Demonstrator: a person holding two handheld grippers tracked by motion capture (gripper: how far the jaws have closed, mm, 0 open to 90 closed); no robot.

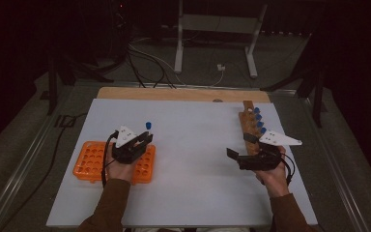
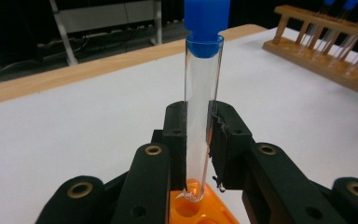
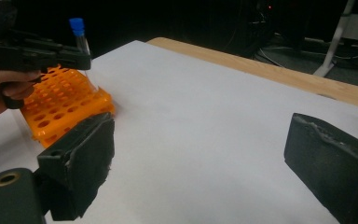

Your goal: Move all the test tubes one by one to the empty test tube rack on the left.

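The left gripper (image 2: pixel 198 140) is clamped on a clear test tube (image 2: pixel 199 116) with a blue cap (image 2: pixel 206 21), its fingers (image 2: pixel 176 135) pinching the glass on both sides. The tube is held upright, its rounded bottom set at a hole of the orange rack (image 2: pixel 200 210) near the left edge of the white worktop (image 1: pixel 193 159). The right gripper (image 1: pixel 236 145) is seen beside the wooden rack (image 1: pixel 249 126), fingers (image 3: pixel 88 154) spread wide with nothing between them.

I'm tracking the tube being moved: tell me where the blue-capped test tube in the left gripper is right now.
The blue-capped test tube stands upright, clamped in the left gripper, its bottom tip at a corner hole of the orange rack on the table's left side.
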